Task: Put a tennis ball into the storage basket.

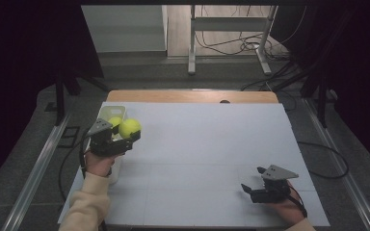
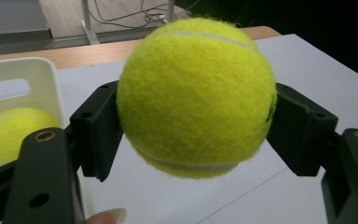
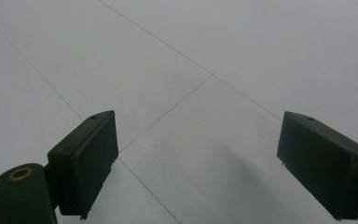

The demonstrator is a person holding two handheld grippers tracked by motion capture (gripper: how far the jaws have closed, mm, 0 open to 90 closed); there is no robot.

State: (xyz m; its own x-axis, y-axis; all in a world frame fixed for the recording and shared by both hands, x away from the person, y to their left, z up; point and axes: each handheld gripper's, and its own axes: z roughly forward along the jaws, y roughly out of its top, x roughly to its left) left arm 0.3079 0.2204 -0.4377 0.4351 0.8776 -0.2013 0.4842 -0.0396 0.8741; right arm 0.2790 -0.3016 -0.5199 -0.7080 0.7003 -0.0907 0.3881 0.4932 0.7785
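Observation:
My left gripper (image 1: 127, 132) is shut on a yellow-green tennis ball (image 1: 129, 127), held just above the white table (image 1: 212, 144) beside a white bin (image 1: 112, 112). In the left gripper view the ball (image 2: 196, 95) sits pressed between both black pads (image 2: 98, 130), and a second tennis ball (image 2: 14, 133) lies inside the bin (image 2: 42, 79) at the left. That second ball (image 1: 115, 121) peeks out behind the gripper in the high view. My right gripper (image 1: 251, 184) rests low at the table's near right, open, with nothing between its fingers (image 3: 86, 154).
The white bin stands along the table's left edge. A wooden strip (image 1: 192, 96) borders the far edge of the table. Beyond it are metal stand legs (image 1: 191, 48) and cables (image 1: 241, 45) on the floor. Dark curtains close both sides.

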